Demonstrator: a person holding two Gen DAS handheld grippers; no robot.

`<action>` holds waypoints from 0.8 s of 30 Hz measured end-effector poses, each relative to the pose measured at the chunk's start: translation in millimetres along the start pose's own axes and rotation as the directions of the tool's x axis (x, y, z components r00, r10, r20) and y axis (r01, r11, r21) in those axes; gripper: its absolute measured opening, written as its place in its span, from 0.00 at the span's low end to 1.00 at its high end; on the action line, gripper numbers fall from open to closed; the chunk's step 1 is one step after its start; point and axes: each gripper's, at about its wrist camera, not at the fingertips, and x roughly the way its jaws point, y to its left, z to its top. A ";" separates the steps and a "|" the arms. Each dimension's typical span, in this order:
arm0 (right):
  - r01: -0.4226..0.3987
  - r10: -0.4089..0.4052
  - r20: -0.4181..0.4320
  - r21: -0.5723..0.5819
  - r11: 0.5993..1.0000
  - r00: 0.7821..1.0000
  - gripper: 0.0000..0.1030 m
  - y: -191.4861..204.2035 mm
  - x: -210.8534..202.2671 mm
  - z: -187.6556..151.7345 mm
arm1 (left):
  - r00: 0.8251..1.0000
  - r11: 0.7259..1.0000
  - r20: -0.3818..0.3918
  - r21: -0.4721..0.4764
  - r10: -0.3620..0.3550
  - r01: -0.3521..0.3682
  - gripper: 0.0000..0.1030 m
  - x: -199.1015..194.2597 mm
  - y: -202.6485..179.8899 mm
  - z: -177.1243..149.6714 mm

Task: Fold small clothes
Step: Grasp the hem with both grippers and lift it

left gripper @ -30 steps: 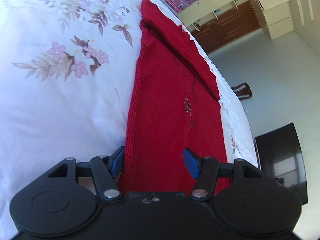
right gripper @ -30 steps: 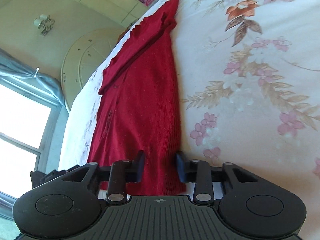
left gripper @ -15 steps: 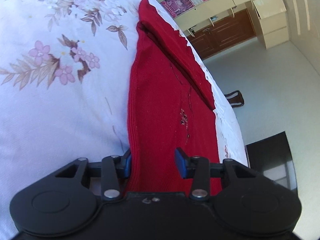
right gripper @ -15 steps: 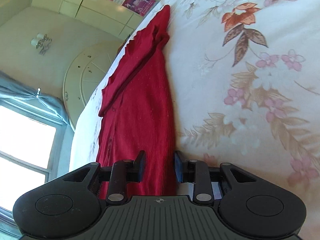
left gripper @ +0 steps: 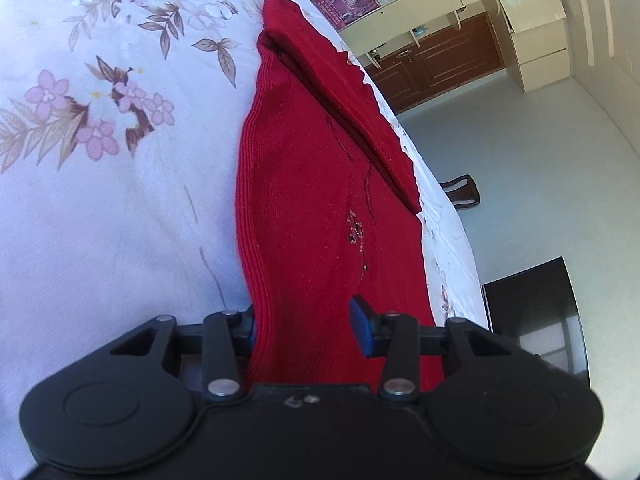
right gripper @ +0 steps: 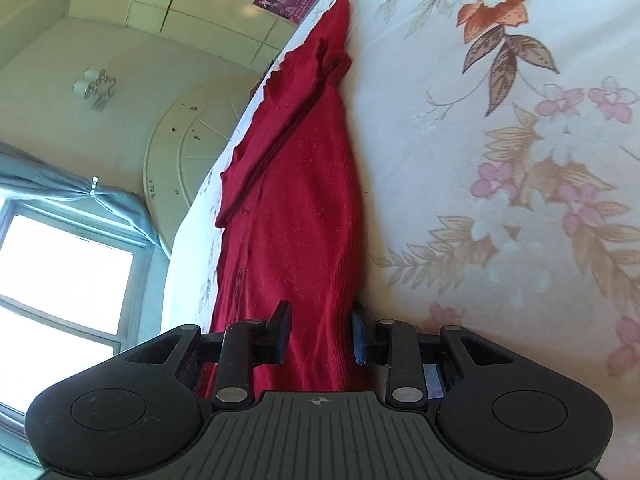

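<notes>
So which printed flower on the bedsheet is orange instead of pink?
The large orange flower with brown leaves near the right view's top; the other blossoms on the white floral bedsheet are small and pink.

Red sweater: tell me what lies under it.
The red sweater lies on the floral bedsheet, which shows all around it. Whatever is directly beneath the knit stays covered. One sleeve is folded on top.

Cream cupboards (left gripper: 532, 24), pale floor (left gripper: 540, 168), bright window (right gripper: 60, 280).
</notes>
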 end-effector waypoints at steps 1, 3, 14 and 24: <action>-0.019 0.019 -0.022 -0.009 1.000 1.000 0.30 1.9 3.4 -1.0 | 1.000 1.000 0.001 0.001 0.000 0.000 0.39 -0.6 -0.4 -0.6; -0.074 0.072 -0.093 -0.023 0.997 0.993 0.30 6.7 9.2 -8.6 | 1.000 1.000 -0.011 0.021 0.008 -0.007 0.32 -3.0 -2.3 -4.4; -0.100 0.103 0.021 -0.109 0.989 0.994 0.03 24.3 -33.8 -28.0 | 0.955 0.994 0.283 0.091 -0.086 0.062 0.02 -52.7 -20.2 -17.6; -0.001 -0.001 -0.019 -0.079 0.997 1.000 0.03 11.7 -27.4 -35.6 | 0.957 0.993 0.280 -0.112 0.074 -0.044 0.02 -42.9 17.6 -27.9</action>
